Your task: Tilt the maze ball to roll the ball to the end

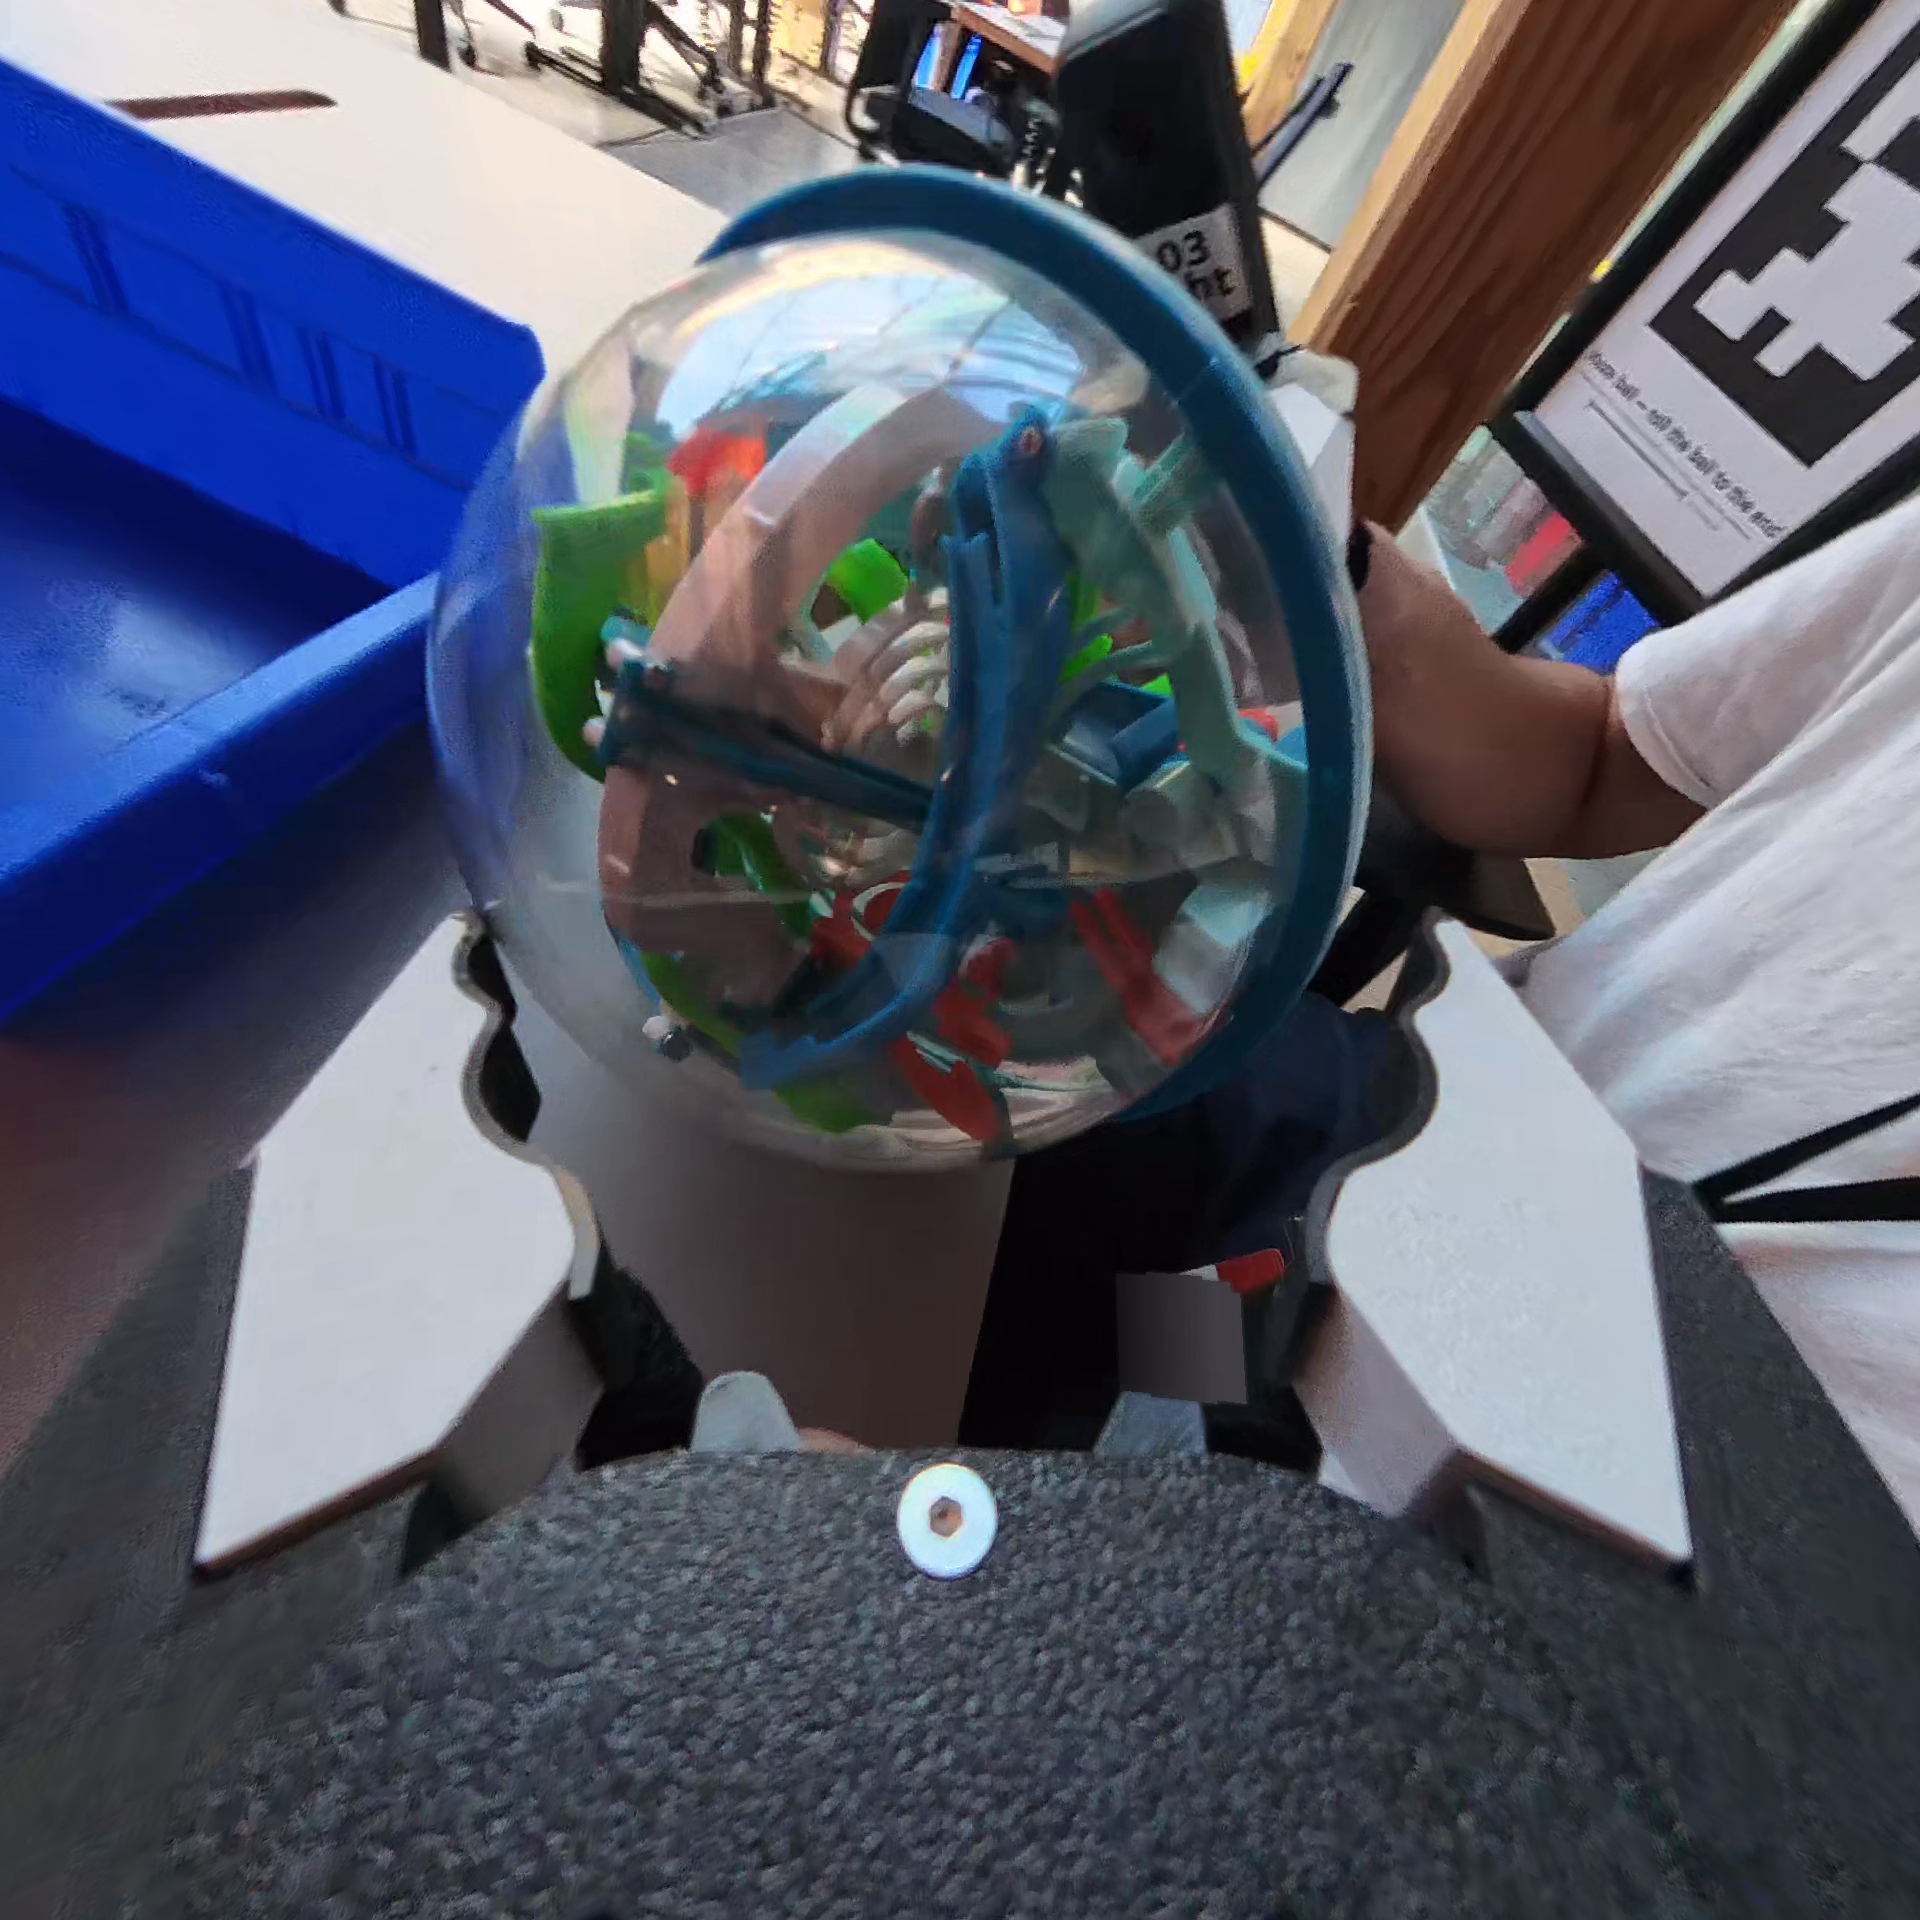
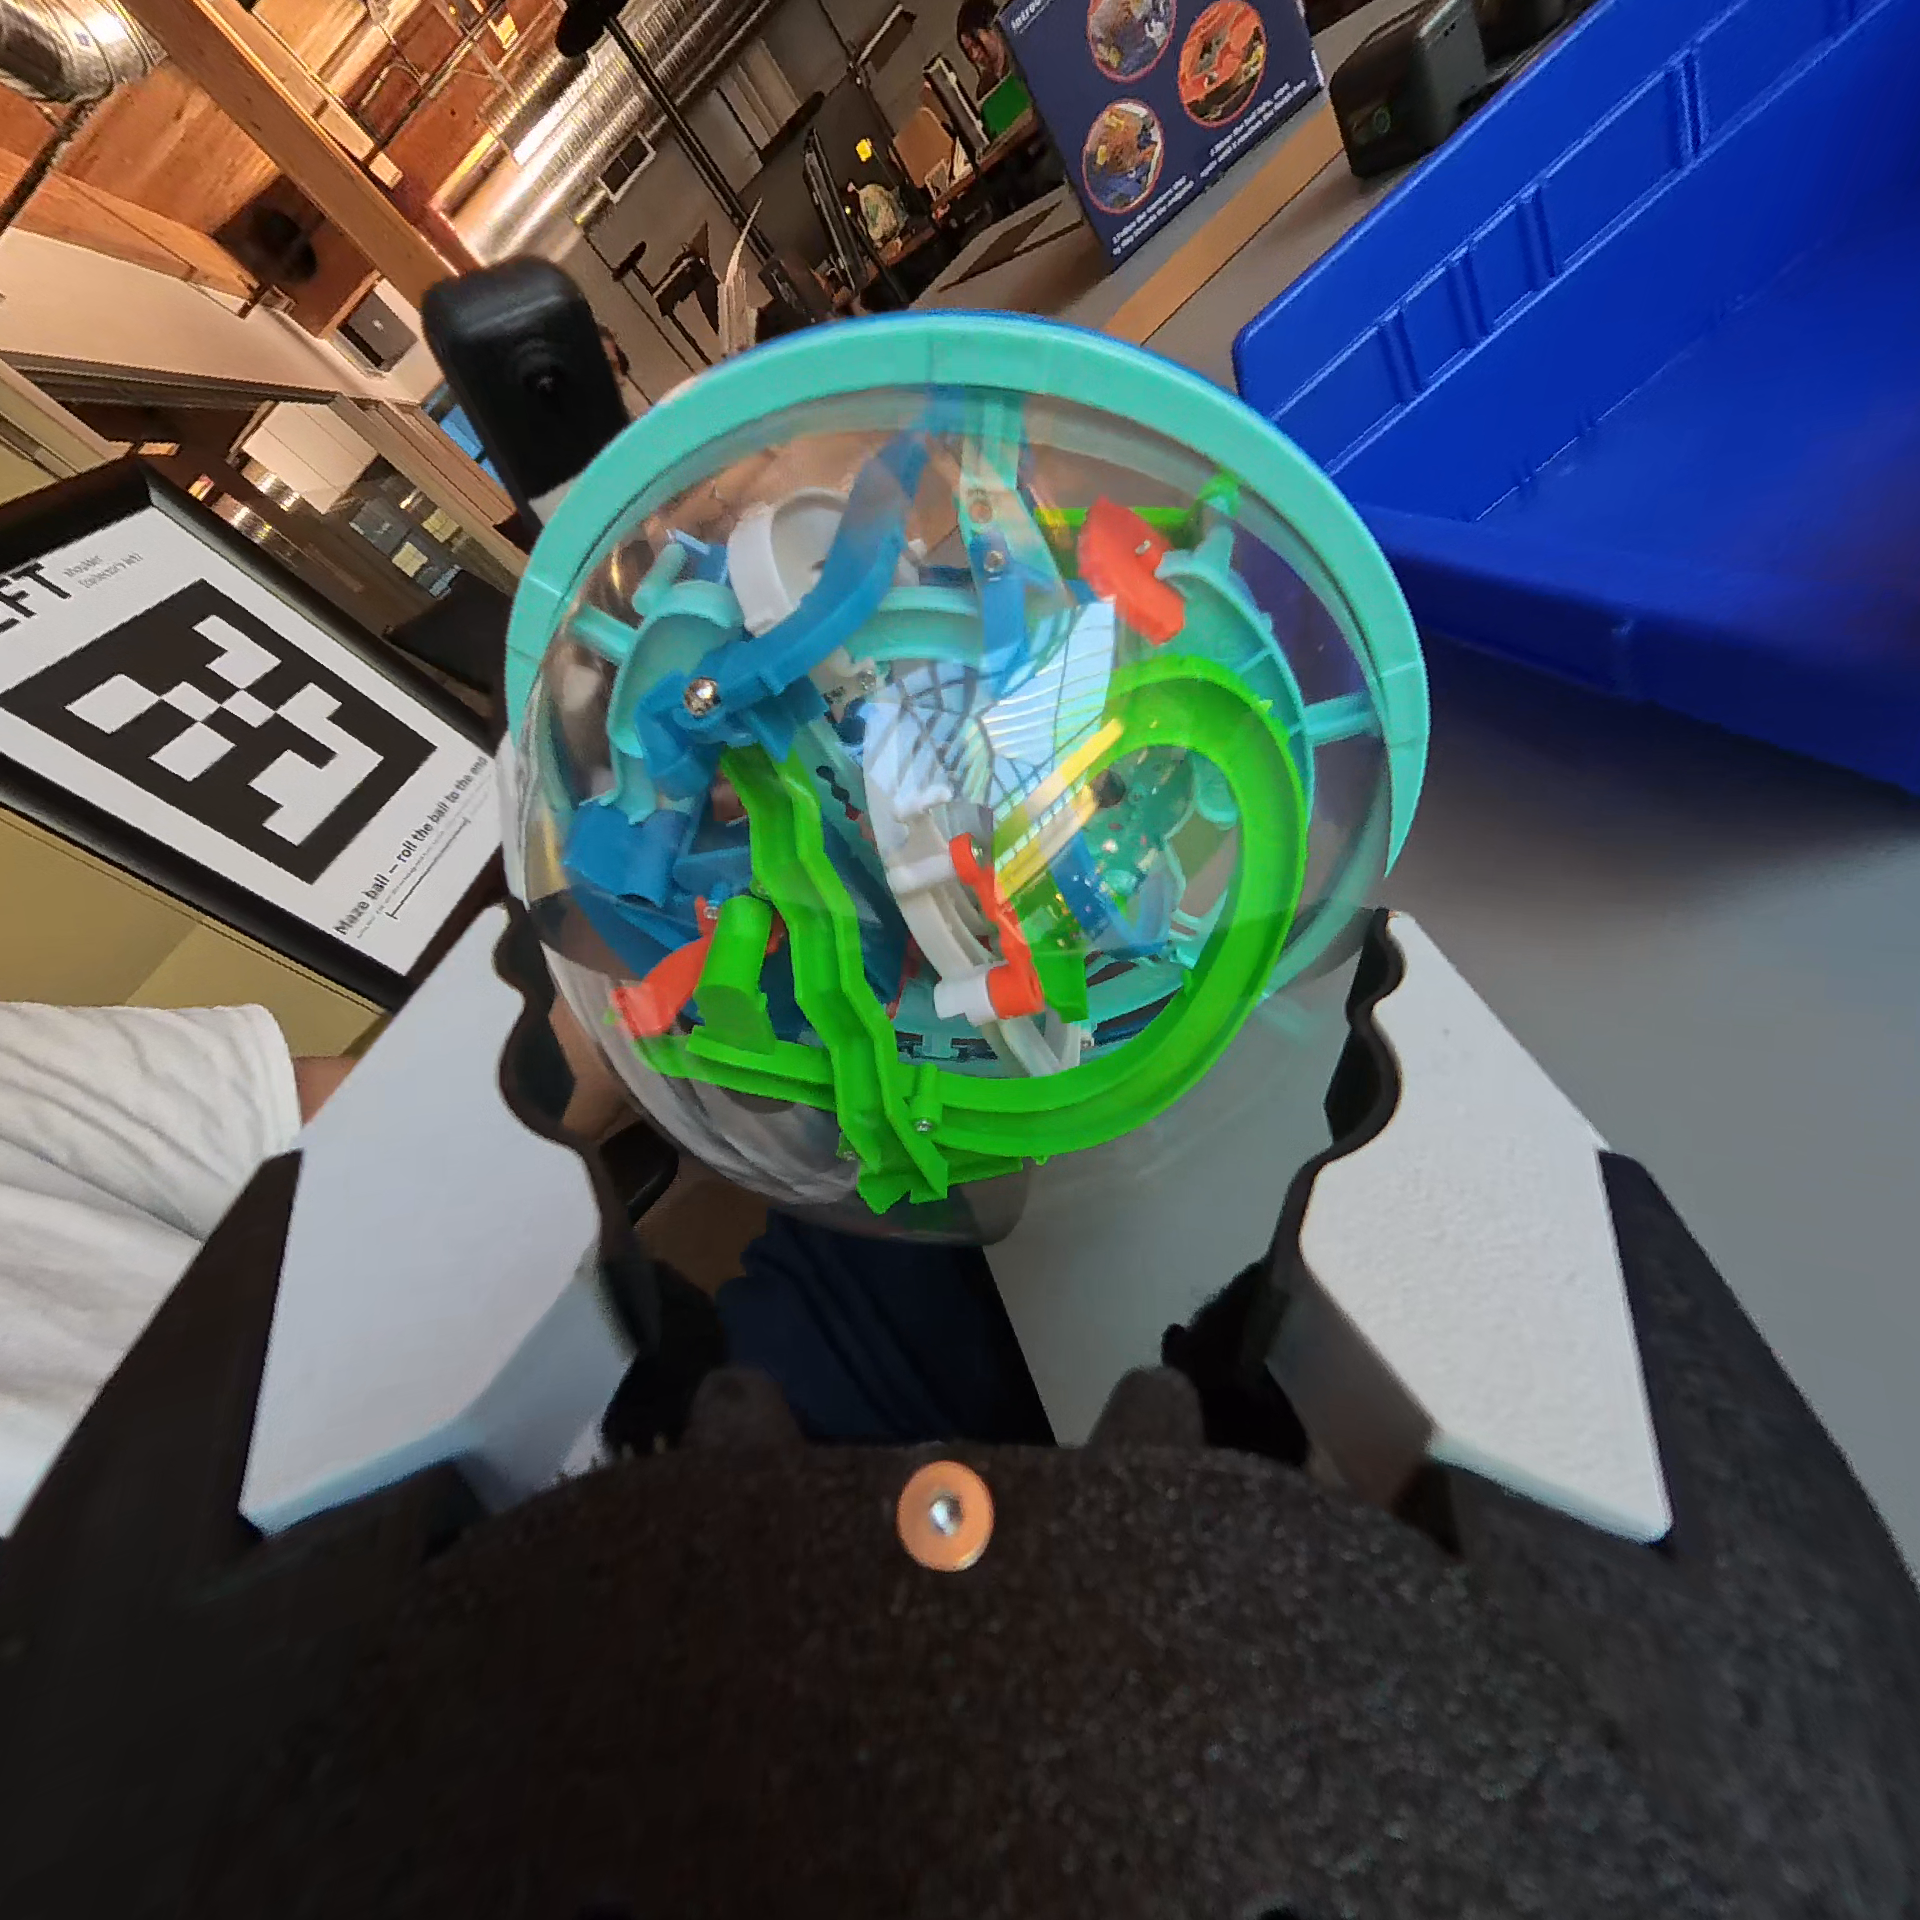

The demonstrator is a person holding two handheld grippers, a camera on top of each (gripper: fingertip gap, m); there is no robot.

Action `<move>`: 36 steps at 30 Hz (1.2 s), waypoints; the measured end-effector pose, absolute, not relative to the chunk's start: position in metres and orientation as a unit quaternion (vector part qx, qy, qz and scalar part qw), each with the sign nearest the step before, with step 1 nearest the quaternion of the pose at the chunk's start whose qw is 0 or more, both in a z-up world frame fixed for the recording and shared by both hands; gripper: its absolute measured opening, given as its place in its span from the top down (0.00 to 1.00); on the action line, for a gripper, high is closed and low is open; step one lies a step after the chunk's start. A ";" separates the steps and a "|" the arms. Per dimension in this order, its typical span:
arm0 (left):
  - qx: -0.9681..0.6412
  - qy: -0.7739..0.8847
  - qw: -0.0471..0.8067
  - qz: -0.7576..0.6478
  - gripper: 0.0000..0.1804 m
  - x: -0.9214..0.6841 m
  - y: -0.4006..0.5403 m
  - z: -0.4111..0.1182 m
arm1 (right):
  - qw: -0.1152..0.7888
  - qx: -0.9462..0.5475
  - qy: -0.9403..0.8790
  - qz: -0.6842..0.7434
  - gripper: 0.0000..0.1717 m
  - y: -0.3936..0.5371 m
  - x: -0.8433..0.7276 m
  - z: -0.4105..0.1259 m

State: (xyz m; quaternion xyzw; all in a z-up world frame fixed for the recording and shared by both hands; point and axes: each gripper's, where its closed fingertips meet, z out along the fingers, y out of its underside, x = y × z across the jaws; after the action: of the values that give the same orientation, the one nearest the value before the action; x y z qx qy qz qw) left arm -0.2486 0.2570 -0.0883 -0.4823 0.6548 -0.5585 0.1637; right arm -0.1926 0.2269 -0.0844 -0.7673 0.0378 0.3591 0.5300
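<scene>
The maze ball is a clear sphere with a blue-green ring and green, blue, red and white tracks inside. It is held up between my two grippers, which face each other. My left gripper stands wide, and its white fingers press on the sphere's lower sides. My right gripper also stands wide, and its fingers clasp the maze ball on both sides. A small shiny metal ball sits on a blue track at the upper left in the right wrist view. The right gripper's black body shows behind the sphere.
A blue bin stands close beside the ball on the grey table; it also shows in the right wrist view. A framed black-and-white marker sign and a wooden post stand on the other side. A person's arm in a white sleeve is nearby.
</scene>
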 end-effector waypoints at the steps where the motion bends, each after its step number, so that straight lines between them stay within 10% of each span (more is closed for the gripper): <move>1: -0.492 0.647 0.174 -0.556 0.12 -0.248 0.256 -0.092 | 0.532 -0.769 0.035 0.352 0.14 0.228 -0.195 -0.084; 36: -0.491 0.620 0.207 -0.575 0.13 -0.250 0.255 -0.101 | 0.517 -0.804 -0.032 0.292 0.10 0.234 -0.208 -0.086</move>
State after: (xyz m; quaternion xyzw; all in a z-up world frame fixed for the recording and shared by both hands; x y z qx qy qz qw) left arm -0.2496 0.2554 -0.1011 -0.4908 0.6204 -0.5755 0.2075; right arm -0.2083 0.2337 -0.0858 -0.8039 -0.0315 0.2918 0.5174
